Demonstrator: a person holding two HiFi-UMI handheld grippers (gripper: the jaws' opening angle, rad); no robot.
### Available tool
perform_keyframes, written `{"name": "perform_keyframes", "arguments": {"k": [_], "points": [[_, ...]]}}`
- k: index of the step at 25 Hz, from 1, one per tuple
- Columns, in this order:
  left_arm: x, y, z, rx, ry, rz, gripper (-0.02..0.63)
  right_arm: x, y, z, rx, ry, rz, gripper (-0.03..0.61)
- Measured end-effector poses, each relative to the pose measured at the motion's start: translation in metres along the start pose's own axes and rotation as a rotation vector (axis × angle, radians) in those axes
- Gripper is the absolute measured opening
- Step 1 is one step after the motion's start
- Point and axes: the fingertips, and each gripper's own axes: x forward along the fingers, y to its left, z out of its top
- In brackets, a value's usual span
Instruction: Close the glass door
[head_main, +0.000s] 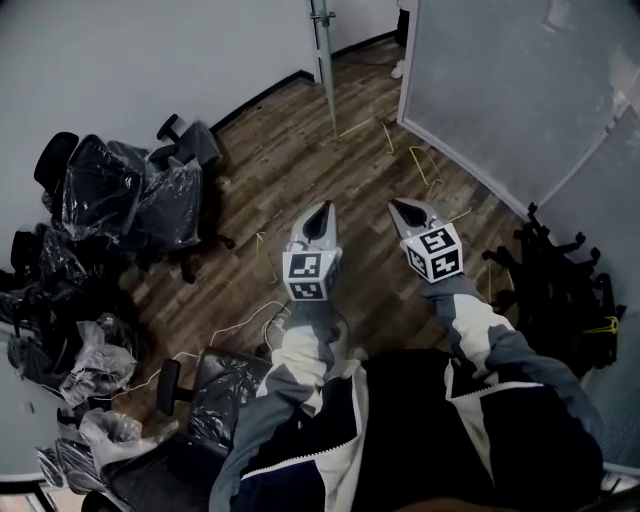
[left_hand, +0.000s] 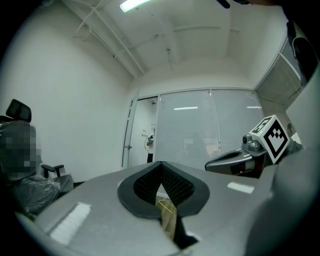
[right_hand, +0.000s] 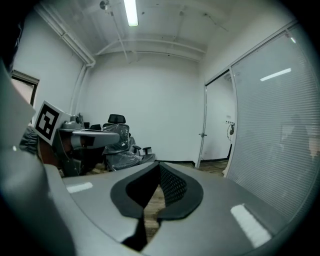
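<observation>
Both grippers are held out side by side over the wooden floor. The left gripper (head_main: 321, 210) and the right gripper (head_main: 401, 206) are shut, and neither holds anything. In the left gripper view the left gripper (left_hand: 161, 165) has its pads meeting at the tip, and in the right gripper view so does the right gripper (right_hand: 159, 165). Ahead stands a frosted glass panel (head_main: 500, 80) with blinds behind it. To its left is an open doorway (left_hand: 142, 132) with a metal frame post (head_main: 323, 50). The post (right_hand: 204, 125) carries a small handle. Both grippers are well short of the glass.
Office chairs wrapped in plastic (head_main: 130, 190) crowd the left wall. Another wrapped chair (head_main: 215, 385) stands by the person's left leg. Black chair bases (head_main: 555, 280) are stacked at the right. Yellow cords (head_main: 400, 150) and a white cord (head_main: 250, 320) lie on the floor.
</observation>
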Motion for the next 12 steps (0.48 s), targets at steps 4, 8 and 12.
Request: {"name": "perform_keyframes", "arguments": {"k": [4,8,12], "points": [[-0.010,0.029,-0.015,-0.014,0.023,0.032,0.005,0.032,0.022,0.003,-0.005,0.003,0.039,0.005],[-0.019,0.052,-0.030,-0.021,0.041,0.062,0.005,0.057,0.038,0.004,-0.011,0.008,0.073,0.005],[-0.018,0.069,-0.036,-0.029,0.049,0.091,0.005,0.079,0.047,0.005,-0.021,0.011,0.114,0.005]]}}
